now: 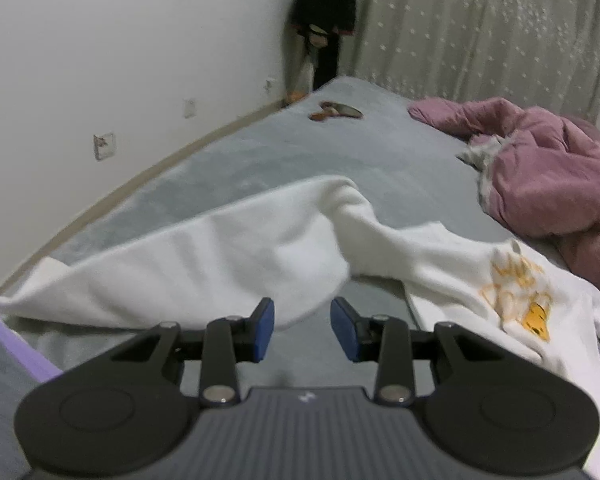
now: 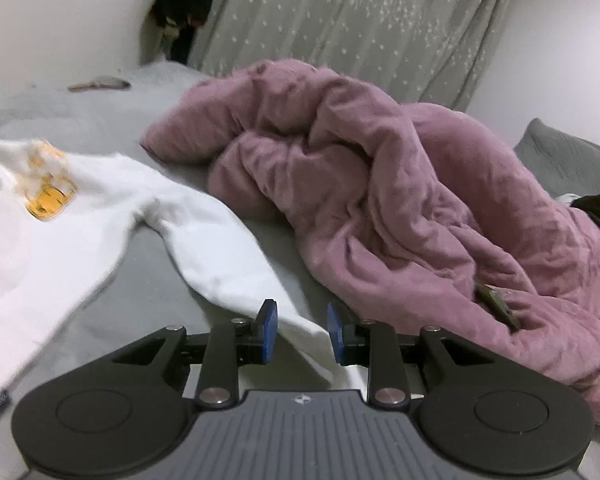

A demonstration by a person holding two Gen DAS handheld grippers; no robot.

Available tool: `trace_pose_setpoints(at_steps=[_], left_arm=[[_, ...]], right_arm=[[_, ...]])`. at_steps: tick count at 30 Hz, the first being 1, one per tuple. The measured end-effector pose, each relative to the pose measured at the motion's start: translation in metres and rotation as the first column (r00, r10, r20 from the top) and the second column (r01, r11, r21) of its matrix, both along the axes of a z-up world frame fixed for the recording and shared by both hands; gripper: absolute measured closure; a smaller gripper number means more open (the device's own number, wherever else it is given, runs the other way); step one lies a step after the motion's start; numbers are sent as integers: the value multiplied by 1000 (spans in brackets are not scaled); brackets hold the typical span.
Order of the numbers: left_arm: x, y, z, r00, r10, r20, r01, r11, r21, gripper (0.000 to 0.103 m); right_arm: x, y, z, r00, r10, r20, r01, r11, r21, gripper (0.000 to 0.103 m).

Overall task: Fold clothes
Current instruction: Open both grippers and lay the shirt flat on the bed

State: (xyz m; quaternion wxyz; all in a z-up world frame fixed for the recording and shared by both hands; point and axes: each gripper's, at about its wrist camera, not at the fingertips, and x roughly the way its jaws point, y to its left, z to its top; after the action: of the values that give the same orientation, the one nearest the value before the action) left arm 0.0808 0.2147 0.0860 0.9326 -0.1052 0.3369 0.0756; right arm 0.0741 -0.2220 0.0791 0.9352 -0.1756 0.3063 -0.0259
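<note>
Both the left tongs (image 1: 302, 328) and right tongs (image 2: 302, 332) gape empty over the white sweatshirt (image 1: 204, 264) sprawled on the grey bed (image 1: 260, 160) beside a pink quilt (image 2: 380, 184).

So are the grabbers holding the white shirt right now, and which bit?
No, nothing is held. The left gripper is open in front of one sleeve of the white shirt. The right gripper is open around the other sleeve's cuff.

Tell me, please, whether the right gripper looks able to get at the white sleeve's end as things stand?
Probably yes: the right gripper is open, and the white sleeve ends just ahead of its fingers, nothing covering it. The pink quilt lies alongside.
</note>
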Motion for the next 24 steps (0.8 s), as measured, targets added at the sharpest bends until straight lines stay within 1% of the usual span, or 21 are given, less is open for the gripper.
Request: trace_pose_setpoints(at_steps=[4, 7, 10, 11, 13, 16, 18, 21, 22, 24], left_arm=[[0, -17, -8, 995, -81, -51, 78, 995, -63, 70], [-3, -39, -17, 985, -152, -86, 146, 987, -70, 70], [-7, -64, -26, 969, -218, -117, 211, 975, -68, 70], [-7, -72, -28, 963, -239, -125, 230, 970, -76, 70], [-9, -85, -33, 954, -266, -138, 254, 962, -95, 70], [-11, -103, -39, 942, -299, -154, 282, 951, -125, 70], [-11, -111, -43, 936, -312, -163, 290, 946, -147, 70], [-11, -120, -46, 934, -319, -162, 296, 943, -149, 71], [-11, -121, -46, 935, -319, -157, 298, 944, -143, 72], [-9, -120, -46, 937, -316, -149, 294, 943, -156, 73]], right_arm=[[-3, 14, -2, 996, 78, -32, -76, 996, 51, 74], [-6, 28, -4, 985, 159, -63, -152, 984, 98, 73], [-12, 48, -8, 957, 272, -96, -256, 954, 152, 66], [-16, 56, -9, 942, 318, -102, -300, 940, 165, 64], [-23, 69, -11, 912, 394, -112, -370, 911, 184, 61], [-36, 87, -12, 855, 502, -128, -471, 856, 215, 60], [-46, 97, -12, 807, 575, -132, -538, 809, 237, 60], [-65, 109, -12, 709, 692, -137, -646, 715, 267, 54], [-70, 114, -14, 681, 718, -145, -674, 692, 258, 54], [-81, 124, -17, 623, 765, -162, -727, 643, 241, 53]])
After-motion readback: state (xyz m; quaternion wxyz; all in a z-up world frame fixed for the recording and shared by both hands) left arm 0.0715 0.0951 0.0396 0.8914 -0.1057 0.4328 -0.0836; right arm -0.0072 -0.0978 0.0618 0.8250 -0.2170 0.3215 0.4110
